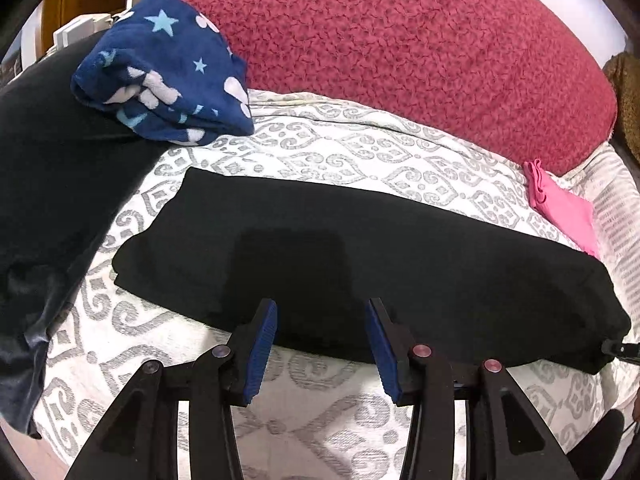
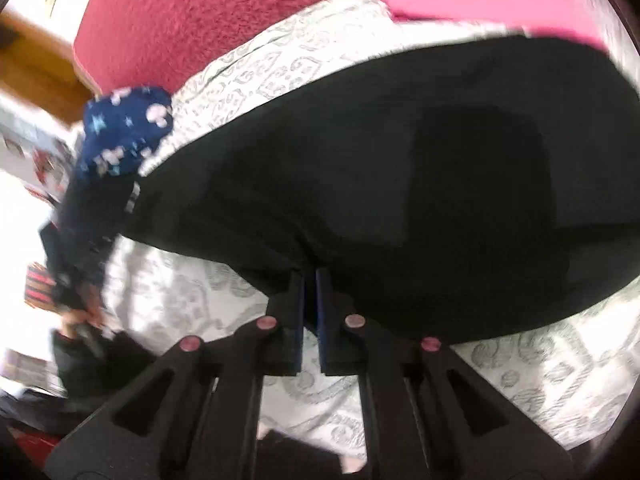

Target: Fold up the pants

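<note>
Pants [image 1: 360,248], black and matte, lie folded into a long flat band across the middle of the bed [image 1: 320,148], whose white cover bears a grey scroll pattern. Their near edge runs straight; bare cover shows in front and behind. Left tool [image 1: 322,308] hovers at that near edge, its ribbed blue pads spread with nothing between them. Right tool [image 2: 309,276], in the blurred right wrist view, is pressed together, pinching the pants' near edge at lower centre. A nubbly red blanket [image 1: 400,40] fills the top, a navy star-print fleece [image 1: 160,72] sits bundled upper left, a pink cloth [image 1: 560,208] lies at right.
</note>
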The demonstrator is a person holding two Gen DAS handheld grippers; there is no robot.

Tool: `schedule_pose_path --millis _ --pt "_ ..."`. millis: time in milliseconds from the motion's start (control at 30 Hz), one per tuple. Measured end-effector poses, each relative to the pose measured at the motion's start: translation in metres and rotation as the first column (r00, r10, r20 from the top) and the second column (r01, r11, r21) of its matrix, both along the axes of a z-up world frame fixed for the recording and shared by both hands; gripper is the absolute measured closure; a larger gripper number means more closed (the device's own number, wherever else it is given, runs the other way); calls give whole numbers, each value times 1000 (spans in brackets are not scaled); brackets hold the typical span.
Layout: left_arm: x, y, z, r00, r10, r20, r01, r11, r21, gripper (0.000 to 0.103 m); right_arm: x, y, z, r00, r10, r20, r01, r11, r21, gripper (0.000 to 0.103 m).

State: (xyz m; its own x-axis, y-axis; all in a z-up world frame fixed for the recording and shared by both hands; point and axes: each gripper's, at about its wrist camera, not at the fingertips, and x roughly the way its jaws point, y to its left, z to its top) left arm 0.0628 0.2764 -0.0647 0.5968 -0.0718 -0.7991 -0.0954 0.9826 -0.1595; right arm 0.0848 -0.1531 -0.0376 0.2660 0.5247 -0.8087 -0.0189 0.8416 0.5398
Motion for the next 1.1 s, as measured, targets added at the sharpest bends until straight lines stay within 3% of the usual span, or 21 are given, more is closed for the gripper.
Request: schedule_pose_path --millis 67,133,233,333,433,533,700,767,967,1100 --pt "-2 -2 -2 1000 4 -10 -4 1000 17 56 -2 -6 -4 1000 -9 -25 10 1000 25 95" --pt "-2 3 -5 1000 18 -22 -17 999 30 56 -10 -3 -4 999 19 -28 -20 999 -32 93" --pt "-4 31 -13 989 130 -67 -127 991 51 55 -23 7 0 994 94 -48 -100 985 -140 84" --pt "-10 71 -20 960 253 -115 -257 966 -19 53 -25 13 8 992 87 -92 -105 971 -216 79" --pt "-20 107 -27 930 341 -139 -358 926 -119 50 -16 25 31 998 54 -35 -61 969 -239 76" --pt "-21 125 -35 918 362 -159 -389 901 -191 45 4 60 53 994 89 59 -75 974 -214 60" --pt "-10 128 -37 917 368 -152 -395 888 -237 30 38 146 46 971 227 79 -206 956 -210 60" --pt "-1 127 -38 919 367 -143 -392 892 -228 30 42 175 37 958 281 59 -264 942 -208 60" --pt "14 143 -42 909 391 -144 -417 859 -296 32 44 233 15 921 389 15 -380 907 -180 60" --pt "12 154 -47 898 418 -137 -440 832 -338 61 45 237 5 920 392 -6 -386 904 -184 60"
